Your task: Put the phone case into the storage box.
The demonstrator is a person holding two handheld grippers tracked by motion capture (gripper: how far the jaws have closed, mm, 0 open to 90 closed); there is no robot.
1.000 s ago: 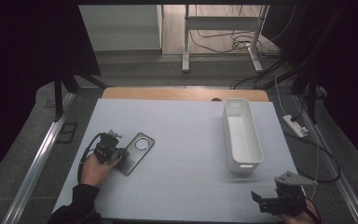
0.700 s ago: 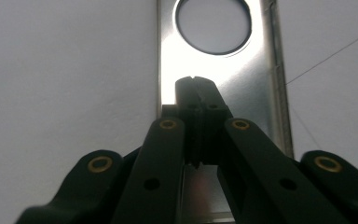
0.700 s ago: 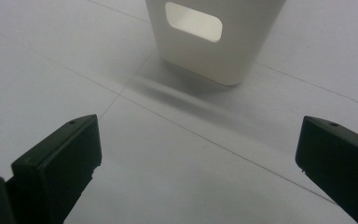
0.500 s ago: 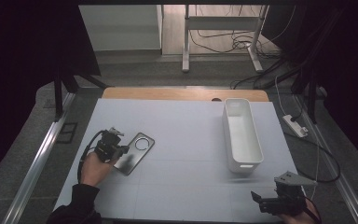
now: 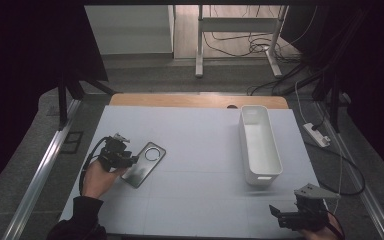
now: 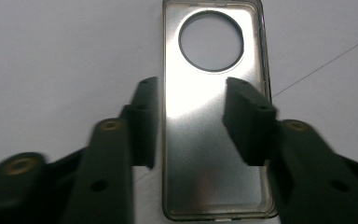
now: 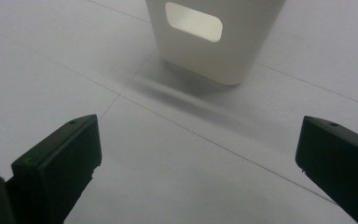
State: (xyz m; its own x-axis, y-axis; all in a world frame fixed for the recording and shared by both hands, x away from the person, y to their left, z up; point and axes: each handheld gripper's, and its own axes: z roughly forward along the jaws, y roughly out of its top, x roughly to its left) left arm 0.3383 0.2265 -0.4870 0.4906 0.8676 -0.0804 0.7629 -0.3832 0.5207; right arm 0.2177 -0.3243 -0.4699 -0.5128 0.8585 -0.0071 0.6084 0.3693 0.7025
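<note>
Near the tabletop's (image 5: 205, 130) left edge, your left gripper (image 6: 191, 121), fingers just released, hovers over the clear phone case (image 6: 214, 130). Your right gripper (image 7: 198, 154) waits spread at the near right corner.

Pictured from above: worktop (image 5: 195, 135), pale grey-white, marked with thin crossing lines, a strip of wood along its far edge. Lying flat at left, a clear phone case (image 5: 144, 164) with a round camera cut-out, set at a slant. Standing at right, well apart, a long white bin (image 5: 260, 145), handle slot facing the near edge.
</note>
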